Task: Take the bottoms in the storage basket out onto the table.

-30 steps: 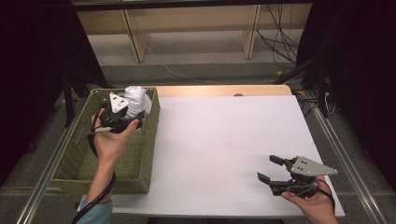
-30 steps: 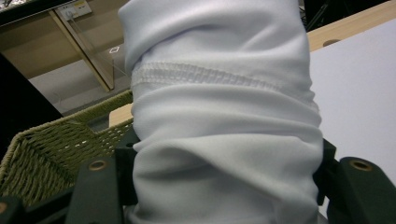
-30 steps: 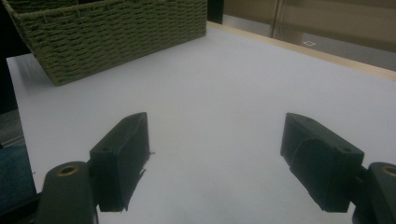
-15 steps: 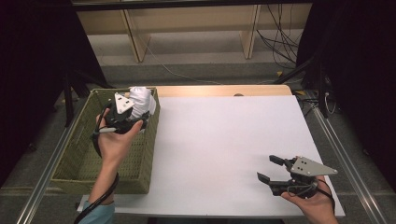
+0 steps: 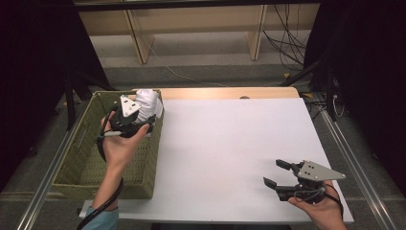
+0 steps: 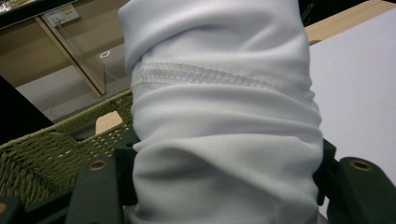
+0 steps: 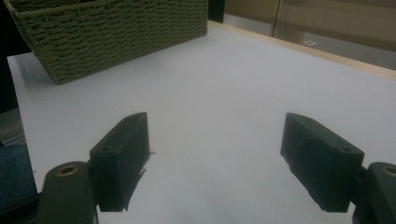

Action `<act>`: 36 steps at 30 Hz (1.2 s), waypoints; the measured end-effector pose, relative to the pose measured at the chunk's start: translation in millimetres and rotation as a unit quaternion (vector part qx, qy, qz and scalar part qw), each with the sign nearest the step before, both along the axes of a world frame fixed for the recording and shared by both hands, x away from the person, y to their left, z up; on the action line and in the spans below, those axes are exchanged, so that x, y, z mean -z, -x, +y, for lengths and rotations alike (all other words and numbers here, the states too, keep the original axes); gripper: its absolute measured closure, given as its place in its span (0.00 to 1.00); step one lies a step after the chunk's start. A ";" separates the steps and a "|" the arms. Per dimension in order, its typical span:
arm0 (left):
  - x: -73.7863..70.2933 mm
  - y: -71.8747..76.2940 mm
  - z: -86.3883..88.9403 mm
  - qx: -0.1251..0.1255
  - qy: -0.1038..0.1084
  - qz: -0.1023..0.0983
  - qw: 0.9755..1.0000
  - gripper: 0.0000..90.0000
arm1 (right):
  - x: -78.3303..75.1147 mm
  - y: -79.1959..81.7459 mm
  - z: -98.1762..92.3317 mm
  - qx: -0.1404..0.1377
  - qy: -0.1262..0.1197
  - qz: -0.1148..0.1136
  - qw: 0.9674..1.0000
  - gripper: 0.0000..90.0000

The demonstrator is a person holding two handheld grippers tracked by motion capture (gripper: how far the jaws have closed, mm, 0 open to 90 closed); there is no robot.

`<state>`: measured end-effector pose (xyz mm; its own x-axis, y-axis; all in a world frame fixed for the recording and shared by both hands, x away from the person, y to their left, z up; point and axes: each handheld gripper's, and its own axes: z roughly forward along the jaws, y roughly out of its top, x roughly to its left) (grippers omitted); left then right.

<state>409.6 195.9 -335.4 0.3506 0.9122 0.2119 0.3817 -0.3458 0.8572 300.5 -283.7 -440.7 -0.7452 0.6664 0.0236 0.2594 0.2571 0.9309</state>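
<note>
Left gripper (image 5: 143, 122) fingers (image 6: 100, 186) pinching white cloth (image 6: 224, 116), over basket (image 5: 86, 143). Right gripper (image 5: 277, 175) fingers (image 7: 121, 158) spread, bare table (image 5: 230, 139) between.

High view: above, looks fwd/down on table (image 5: 230, 143). Gripper views: low, close-up along jaws. All share basket (image 5: 81, 158).

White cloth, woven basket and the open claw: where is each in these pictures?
white cloth (image 6: 224, 140): left gripper view, bunched middle between the jaws.
woven basket (image 5: 79, 148): high view, its left wall.
right gripper (image 5: 276, 173): high view, between its open fingertips.
</note>
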 end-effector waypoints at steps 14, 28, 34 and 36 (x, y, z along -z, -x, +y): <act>-1.5 1.5 -5.1 0.006 -0.002 0.002 1.000 0.40 | 0.1 0.0 0.3 -0.001 0.001 0.000 1.000 0.28; -2.4 3.0 -12.2 0.016 -0.005 0.003 1.000 0.40 | 0.1 0.1 0.3 0.000 0.000 0.002 1.000 0.28; -2.4 3.3 -14.1 0.018 -0.005 0.002 1.000 0.40 | 0.6 -0.3 0.4 0.000 0.000 0.003 1.000 0.28; -2.3 3.4 -15.0 0.019 -0.004 0.001 1.000 0.40 | 0.6 -0.3 0.4 0.000 0.000 0.003 1.000 0.28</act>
<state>406.2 180.9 -333.1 0.3850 0.8966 0.2189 0.3706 -0.3674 0.8530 300.8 -283.3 -441.2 -0.7444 0.6671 0.0279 0.2658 0.2577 0.9290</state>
